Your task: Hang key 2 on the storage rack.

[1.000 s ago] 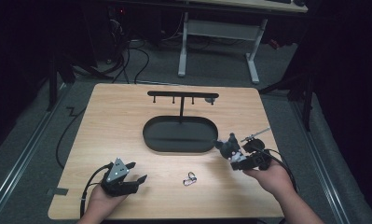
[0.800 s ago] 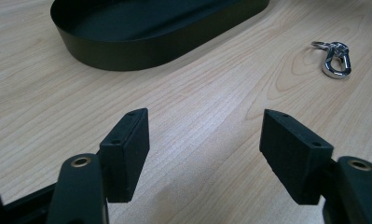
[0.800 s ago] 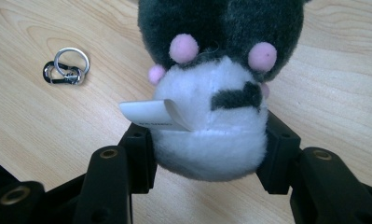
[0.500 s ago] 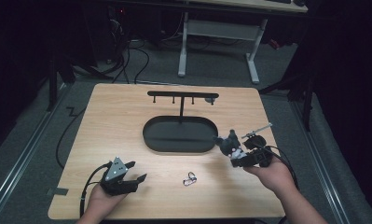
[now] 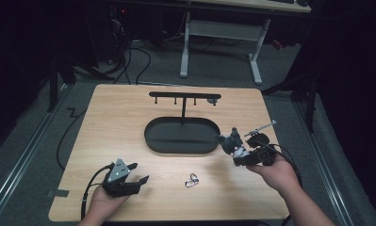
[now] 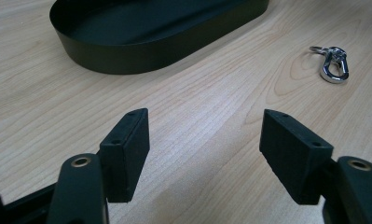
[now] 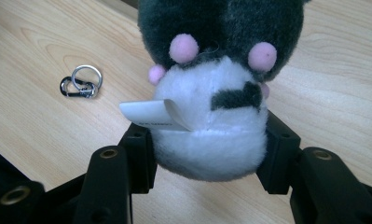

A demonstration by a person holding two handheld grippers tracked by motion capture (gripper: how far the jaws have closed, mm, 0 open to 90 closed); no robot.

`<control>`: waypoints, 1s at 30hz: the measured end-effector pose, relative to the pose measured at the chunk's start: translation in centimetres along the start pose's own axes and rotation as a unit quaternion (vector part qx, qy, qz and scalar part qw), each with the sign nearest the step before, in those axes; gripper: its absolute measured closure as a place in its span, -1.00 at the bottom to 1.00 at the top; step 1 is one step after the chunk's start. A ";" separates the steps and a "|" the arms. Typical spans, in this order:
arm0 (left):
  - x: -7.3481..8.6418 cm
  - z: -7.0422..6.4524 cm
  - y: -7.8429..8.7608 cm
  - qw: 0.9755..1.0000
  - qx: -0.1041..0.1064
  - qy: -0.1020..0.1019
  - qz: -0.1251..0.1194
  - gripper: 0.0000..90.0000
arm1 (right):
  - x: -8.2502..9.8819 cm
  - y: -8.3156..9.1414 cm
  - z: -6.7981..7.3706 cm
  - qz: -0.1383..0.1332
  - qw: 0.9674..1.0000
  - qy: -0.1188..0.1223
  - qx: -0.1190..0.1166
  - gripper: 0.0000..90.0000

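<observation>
No text, number or brand is showing clearly enough to be read. The only printed thing is a small white tag (image 7: 153,114) that is sticking out from the side of the plush toy (image 7: 211,88) in the right gripper view. A thin dark line of print is running along the lower edge of the tag, but the letters are too small and too blurred to tell.
</observation>
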State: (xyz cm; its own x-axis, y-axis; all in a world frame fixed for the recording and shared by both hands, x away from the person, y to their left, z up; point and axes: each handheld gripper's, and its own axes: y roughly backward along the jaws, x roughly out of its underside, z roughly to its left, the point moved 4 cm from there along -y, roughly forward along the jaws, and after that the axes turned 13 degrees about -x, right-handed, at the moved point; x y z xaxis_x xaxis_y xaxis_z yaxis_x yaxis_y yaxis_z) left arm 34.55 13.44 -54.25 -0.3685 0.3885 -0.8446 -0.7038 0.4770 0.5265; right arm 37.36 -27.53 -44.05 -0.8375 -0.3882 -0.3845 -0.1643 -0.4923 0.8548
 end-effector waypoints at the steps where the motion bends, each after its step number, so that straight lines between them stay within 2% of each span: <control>1: 0.0 0.0 0.1 1.000 0.001 0.002 -0.003 -0.25 | -0.1 0.1 0.0 0.000 1.000 0.000 0.001 0.09; 5: 0.0 -0.1 0.1 1.000 0.005 -0.002 -0.003 -0.25 | -0.4 0.5 0.3 -0.008 1.000 0.000 -0.002 0.09; 8: -0.1 -0.3 0.0 1.000 0.007 -0.013 -0.001 -0.25 | -0.4 0.6 0.4 -0.010 1.000 -0.009 -0.007 0.09; 12: -0.2 -0.4 0.1 1.000 0.011 -0.004 -0.006 -0.25 | -0.8 1.0 0.7 -0.007 1.000 -0.007 -0.006 0.09; 30: -0.2 -0.2 0.2 1.000 0.006 -0.006 -0.005 -0.25 | -4.9 2.5 1.4 -0.023 1.000 0.008 -0.012 0.09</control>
State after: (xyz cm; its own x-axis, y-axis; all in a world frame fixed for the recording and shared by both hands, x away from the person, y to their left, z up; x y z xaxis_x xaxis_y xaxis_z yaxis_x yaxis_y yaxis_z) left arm 34.37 13.33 -54.01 -0.3545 0.3926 -0.8487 -0.6995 0.4910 0.5193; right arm 40.30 -25.77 -39.58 -0.8208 -0.3764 -0.4296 -0.1907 -0.5283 0.8273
